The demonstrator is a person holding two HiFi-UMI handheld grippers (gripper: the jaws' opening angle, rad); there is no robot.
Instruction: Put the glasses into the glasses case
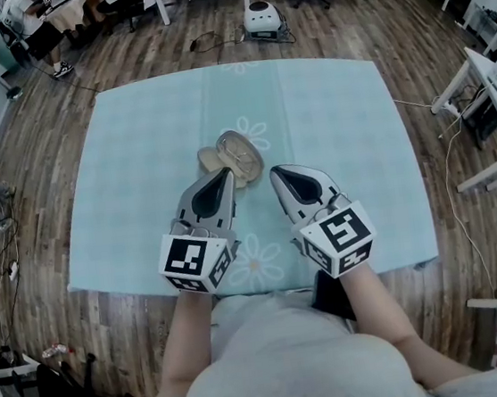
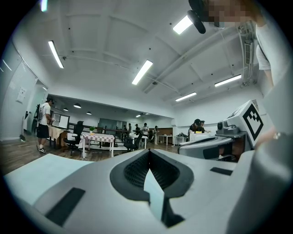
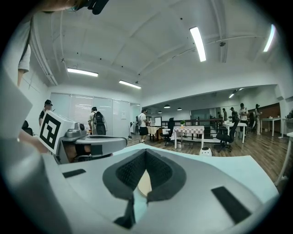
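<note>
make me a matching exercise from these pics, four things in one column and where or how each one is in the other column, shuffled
Things:
1. tan oval glasses case
2. left tongs
3. pale blue tablecloth
4. white round machine

Places and states:
A. on the wooden floor, past the cloth's far edge
B. spread flat, printed with white flowers
C. shut, holding nothing
D. lying on the cloth near its middle

Pairs: 1-D, 2-C, 3-B, 4-A
</note>
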